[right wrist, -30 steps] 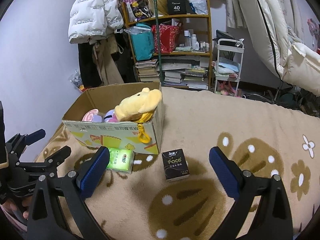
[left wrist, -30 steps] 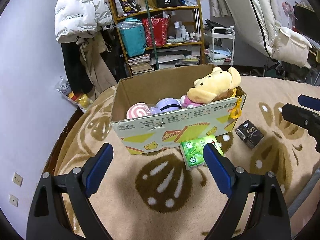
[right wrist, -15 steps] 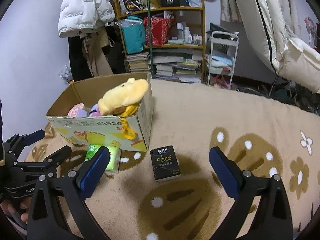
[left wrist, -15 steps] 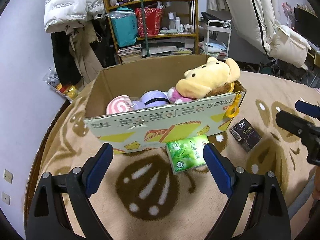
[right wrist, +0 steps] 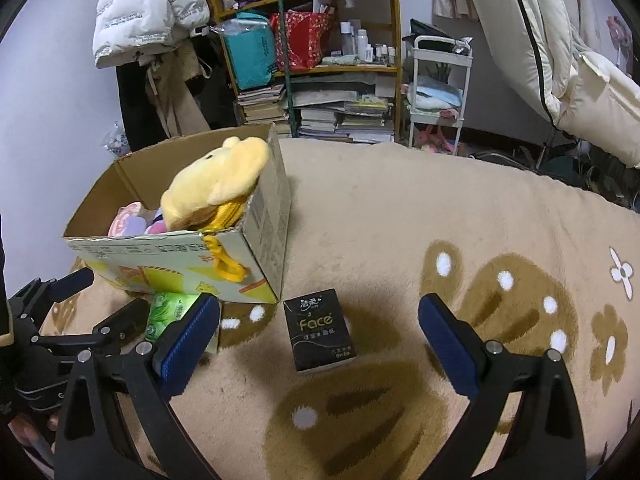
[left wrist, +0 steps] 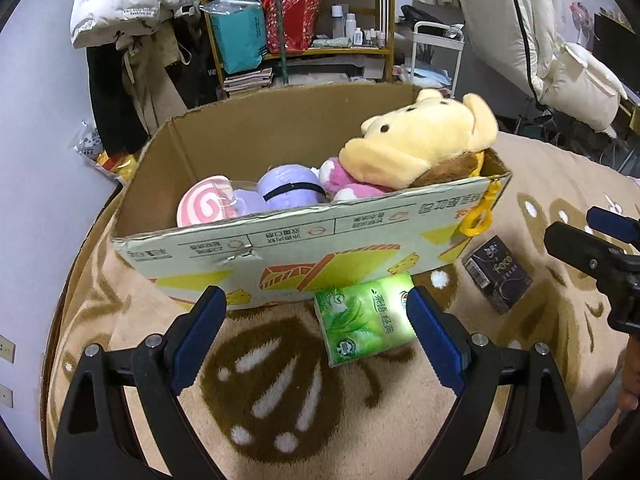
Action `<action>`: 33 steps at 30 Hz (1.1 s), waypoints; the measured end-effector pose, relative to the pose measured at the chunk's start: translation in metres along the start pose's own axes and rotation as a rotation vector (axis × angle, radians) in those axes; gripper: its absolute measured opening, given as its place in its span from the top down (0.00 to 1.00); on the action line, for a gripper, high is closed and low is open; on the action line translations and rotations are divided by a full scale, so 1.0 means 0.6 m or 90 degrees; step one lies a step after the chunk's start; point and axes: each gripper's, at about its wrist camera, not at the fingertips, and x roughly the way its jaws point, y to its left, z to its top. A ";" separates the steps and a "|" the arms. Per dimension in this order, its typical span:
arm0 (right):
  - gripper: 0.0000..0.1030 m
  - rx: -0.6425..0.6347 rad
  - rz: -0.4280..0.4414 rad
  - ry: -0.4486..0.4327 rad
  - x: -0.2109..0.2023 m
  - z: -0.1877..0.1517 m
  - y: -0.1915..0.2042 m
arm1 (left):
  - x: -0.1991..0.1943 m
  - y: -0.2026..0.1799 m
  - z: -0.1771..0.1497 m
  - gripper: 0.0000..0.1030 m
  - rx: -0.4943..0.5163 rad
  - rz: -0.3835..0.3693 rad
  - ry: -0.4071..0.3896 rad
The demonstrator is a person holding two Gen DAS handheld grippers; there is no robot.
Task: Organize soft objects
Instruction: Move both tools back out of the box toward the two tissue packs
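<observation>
A cardboard box [left wrist: 280, 240] stands on the beige rug and holds a yellow plush bear [left wrist: 420, 144], a purple plush [left wrist: 288, 192], a pink swirl plush [left wrist: 204, 206] and a pink-and-white plush [left wrist: 344, 184]. A green tissue pack [left wrist: 364, 318] lies on the rug against the box front, between the fingers of my open, empty left gripper [left wrist: 316, 316]. A black tissue pack [right wrist: 318, 330] lies right of the box, just ahead of my open, empty right gripper [right wrist: 320, 320]. The box [right wrist: 256, 240], the bear [right wrist: 216, 182] and the green pack [right wrist: 170, 312] also show in the right wrist view.
A wooden shelf [right wrist: 320, 60] with bags, books and bottles stands behind the rug, with a white cart [right wrist: 438, 92] beside it. Coats hang at the left [left wrist: 132, 4]. A white padded jacket [right wrist: 560, 60] hangs at the right. The rug [right wrist: 440, 208] stretches right of the box.
Both grippers have moved forward and lower. The green pack now sits between the left fingers and the black pack lies closer to the right gripper. Both stay open.
</observation>
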 end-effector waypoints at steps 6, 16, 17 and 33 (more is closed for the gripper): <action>0.00 0.007 -0.006 0.024 0.020 0.001 -0.006 | 0.023 -0.012 0.001 0.12 0.003 -0.009 0.015; 0.00 0.052 -0.012 0.056 0.049 -0.001 -0.028 | 0.053 -0.026 -0.002 0.12 0.009 -0.025 0.039; 0.00 0.055 -0.010 0.060 0.053 -0.001 -0.029 | 0.055 -0.027 -0.003 0.12 0.009 -0.026 0.042; 0.00 0.045 -0.005 0.109 0.092 -0.015 -0.016 | 0.092 -0.053 -0.011 0.12 0.019 -0.045 0.096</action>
